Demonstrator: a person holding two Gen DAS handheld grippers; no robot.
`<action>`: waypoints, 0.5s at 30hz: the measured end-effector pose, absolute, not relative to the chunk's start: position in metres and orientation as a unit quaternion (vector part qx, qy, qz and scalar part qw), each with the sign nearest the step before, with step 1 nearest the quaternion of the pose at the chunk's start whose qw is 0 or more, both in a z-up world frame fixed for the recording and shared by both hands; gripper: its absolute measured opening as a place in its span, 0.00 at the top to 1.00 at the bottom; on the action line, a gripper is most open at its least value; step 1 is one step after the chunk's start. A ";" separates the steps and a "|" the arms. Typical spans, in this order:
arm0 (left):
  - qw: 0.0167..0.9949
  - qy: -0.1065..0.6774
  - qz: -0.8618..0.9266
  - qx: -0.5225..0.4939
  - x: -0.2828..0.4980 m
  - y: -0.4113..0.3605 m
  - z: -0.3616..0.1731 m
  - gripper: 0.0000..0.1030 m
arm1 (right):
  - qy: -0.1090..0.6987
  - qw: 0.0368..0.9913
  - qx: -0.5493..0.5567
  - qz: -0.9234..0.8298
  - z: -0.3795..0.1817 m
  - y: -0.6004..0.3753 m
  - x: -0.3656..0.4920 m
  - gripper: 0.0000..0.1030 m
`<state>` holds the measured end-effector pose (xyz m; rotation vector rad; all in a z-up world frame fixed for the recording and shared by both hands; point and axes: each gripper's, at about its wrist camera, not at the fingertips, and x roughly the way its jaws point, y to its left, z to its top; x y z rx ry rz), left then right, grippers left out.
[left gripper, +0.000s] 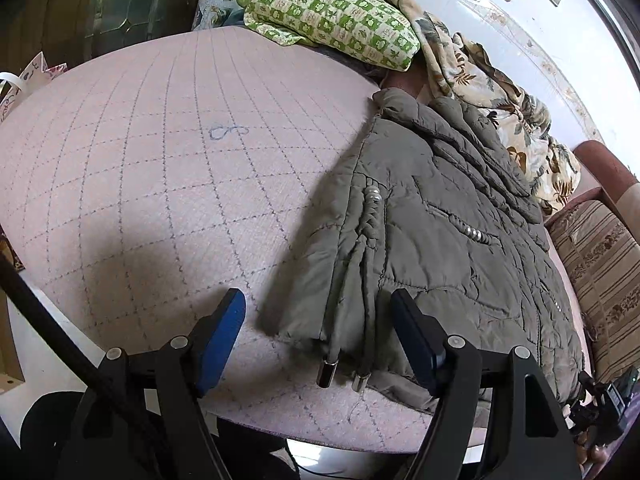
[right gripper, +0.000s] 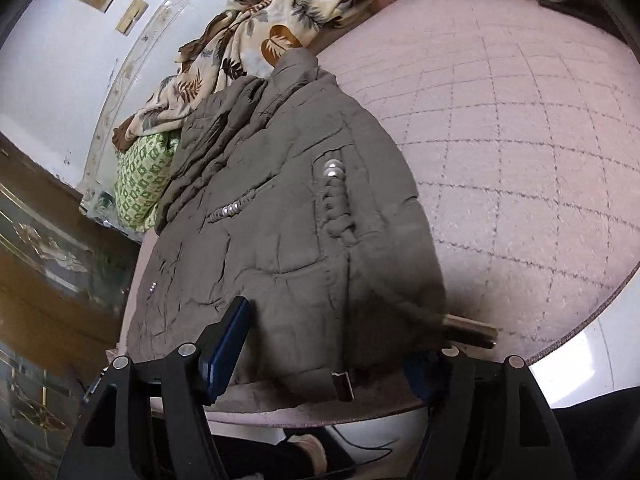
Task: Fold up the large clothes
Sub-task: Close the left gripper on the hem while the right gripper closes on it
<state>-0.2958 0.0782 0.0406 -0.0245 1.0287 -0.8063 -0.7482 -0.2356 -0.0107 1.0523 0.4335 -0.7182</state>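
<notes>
Both grippers spread wide, gripping nothing: left gripper point(left gripper: 320, 336) and right gripper point(right gripper: 332, 344) hover at the puffy quilted olive jacket point(left gripper: 440, 216) hem. Jacket's flat on the pink grid-stitched bed point(left gripper: 160, 160); green checked pillow point(left gripper: 332, 16) behind.

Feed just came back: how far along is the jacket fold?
Done: jacket looks folded narrow on the pink cover. In hand: nothing; left gripper and right gripper stand open over its near hem. Left: probably a further fold from the hem toward the collar.
</notes>
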 end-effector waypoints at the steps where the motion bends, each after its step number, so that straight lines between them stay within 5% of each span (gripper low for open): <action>1: 0.793 0.479 -0.376 -0.011 -0.297 0.078 0.041 0.28 | 0.200 0.782 0.488 -0.332 -0.010 -0.236 -0.747 0.27; 15: 0.788 0.458 -0.411 0.009 -0.321 0.056 0.042 0.25 | 0.199 0.794 0.468 -0.333 -0.005 -0.235 -0.739 0.31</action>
